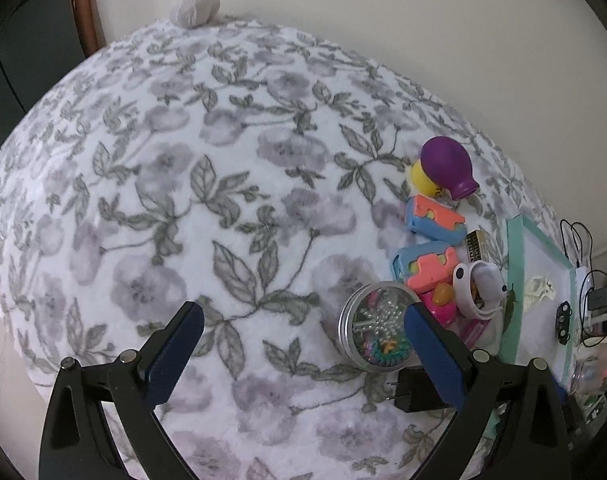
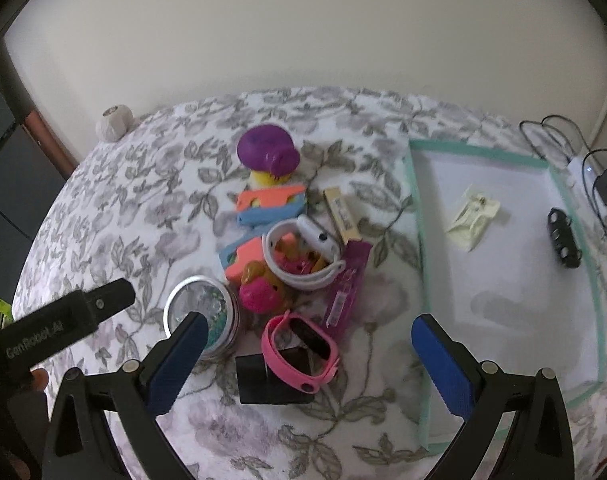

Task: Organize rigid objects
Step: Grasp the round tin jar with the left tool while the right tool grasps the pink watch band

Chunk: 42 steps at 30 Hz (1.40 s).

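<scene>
L gripper (image 1: 303, 354) is hovering w/ jaws spread wide, holding nothing; R gripper (image 2: 305, 360) is likewise gaping, empty. Landmark: teal-rimmed tray (image 2: 417, 216) sitting on floral blanket (image 1: 183, 160). Cream clip (image 2: 473, 216) and black piece (image 2: 563, 238) are lying inside tray. Just beside tray's left rim, clutter is piling up: white watch (image 2: 303, 252), pink watch (image 2: 301, 350), black charger (image 2: 263, 384), round tin (image 2: 201, 316), purple bulb (image 2: 267, 150), orange-blue blocks (image 2: 269, 204).
</scene>
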Available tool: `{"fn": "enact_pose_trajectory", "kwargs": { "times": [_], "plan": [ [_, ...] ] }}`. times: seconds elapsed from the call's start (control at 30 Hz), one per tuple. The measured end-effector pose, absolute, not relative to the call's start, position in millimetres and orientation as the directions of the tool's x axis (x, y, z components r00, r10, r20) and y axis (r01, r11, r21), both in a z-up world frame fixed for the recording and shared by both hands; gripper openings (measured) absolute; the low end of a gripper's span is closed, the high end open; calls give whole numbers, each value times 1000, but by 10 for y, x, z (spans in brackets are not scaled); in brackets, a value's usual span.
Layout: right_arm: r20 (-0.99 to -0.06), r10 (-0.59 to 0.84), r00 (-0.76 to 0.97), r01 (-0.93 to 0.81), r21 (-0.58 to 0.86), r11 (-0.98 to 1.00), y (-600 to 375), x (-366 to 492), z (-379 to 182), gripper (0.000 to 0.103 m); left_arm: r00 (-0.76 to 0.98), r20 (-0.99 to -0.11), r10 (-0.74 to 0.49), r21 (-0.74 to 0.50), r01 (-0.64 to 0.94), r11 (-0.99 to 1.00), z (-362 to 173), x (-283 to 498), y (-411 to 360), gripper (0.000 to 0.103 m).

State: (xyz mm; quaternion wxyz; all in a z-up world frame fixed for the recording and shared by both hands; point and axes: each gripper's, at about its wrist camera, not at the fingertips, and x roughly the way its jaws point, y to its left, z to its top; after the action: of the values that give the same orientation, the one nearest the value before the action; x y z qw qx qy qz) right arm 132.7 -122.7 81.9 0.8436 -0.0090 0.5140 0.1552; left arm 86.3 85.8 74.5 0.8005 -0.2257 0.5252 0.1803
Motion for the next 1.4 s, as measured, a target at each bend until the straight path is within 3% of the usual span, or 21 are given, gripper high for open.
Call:
{"fn": "enact_pose_trajectory", "kwargs": {
  "times": [0.13,0.3,0.77,1.0,1.13,1.4],
  "plan": [
    [-890,263,373,-279,163,946,-1200,1331,633,102,374,-926,46,-175,-535,827,641,921,808,100],
    [-899,277,339,-291,180,940,-1158,1304,524,98,385,-921,-58,-263,-505,822,507,988,715,100],
    [-889,361,280,-248,297,922,-1222,1354,344,74,373,-920,-124,-296,-448,844,308,1110,519,99],
    [-875,393,282,-212,343,915,-1281,1359,315,61,363,-924,-120,-274,-410,870,253,1175,447,93],
    [-868,411,279,-200,366,909,-1306,1366,301,59,356,-924,-136,-283,-401,871,228,1192,437,75],
    [-869,409,279,-206,361,909,-1310,1361,311,59,359,-923,-138,-286,-399,871,229,1187,431,75]
  ]
}}
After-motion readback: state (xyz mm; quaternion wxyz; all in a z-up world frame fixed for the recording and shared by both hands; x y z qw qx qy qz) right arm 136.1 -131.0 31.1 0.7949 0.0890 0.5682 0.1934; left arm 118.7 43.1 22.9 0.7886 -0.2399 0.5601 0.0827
